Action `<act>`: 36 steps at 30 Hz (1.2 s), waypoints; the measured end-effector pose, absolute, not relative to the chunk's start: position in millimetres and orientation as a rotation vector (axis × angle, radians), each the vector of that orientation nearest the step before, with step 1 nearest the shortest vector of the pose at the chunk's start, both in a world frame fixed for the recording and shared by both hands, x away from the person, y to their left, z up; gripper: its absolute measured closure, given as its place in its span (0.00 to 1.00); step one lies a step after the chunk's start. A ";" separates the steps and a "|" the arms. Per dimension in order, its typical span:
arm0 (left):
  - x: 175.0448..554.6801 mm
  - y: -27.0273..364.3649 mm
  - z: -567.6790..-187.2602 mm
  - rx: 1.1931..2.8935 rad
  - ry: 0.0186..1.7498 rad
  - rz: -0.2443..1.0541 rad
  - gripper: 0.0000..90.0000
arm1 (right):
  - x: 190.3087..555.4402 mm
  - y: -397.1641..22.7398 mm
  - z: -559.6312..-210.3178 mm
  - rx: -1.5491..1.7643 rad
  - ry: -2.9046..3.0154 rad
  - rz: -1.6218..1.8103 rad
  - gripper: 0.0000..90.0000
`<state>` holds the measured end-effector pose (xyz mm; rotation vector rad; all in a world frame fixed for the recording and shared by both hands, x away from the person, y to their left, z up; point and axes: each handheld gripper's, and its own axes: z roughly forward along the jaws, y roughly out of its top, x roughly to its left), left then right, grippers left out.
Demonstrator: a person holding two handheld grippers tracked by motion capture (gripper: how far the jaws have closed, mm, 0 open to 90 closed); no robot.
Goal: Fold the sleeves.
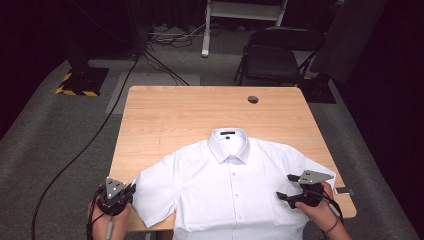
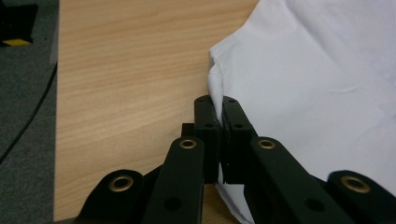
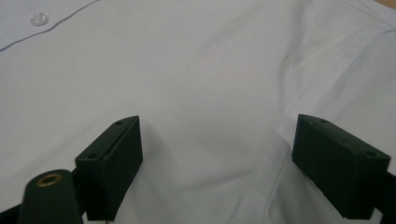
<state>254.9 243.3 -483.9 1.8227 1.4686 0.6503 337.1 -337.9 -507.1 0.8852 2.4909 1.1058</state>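
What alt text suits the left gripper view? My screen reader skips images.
The left gripper, jaws shut, pinches the edge of a white shirt lying on a light wooden table. Grey floor and a cable show at far left.

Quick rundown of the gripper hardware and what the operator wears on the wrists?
Both are matte black. The left gripper and right gripper each carry a grey three-cornered plate on top, and a black cable trails from each. Brass-coloured rivets sit at the jaw links. A dark band circles the right wrist.
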 end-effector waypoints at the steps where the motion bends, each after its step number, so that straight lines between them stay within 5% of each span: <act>1: 253.4 242.9 -479.8 1.818 1.462 0.663 0.97 | 337.1 -337.9 -507.2 0.885 2.491 1.106 0.18; 20: 238.4 199.3 -411.0 1.844 1.240 0.747 0.97 | 337.2 -337.9 -507.2 0.885 2.490 1.106 0.18; 36: 252.3 150.0 -397.1 1.905 1.108 0.695 0.97 | 337.1 -337.9 -507.1 0.886 2.491 1.105 0.18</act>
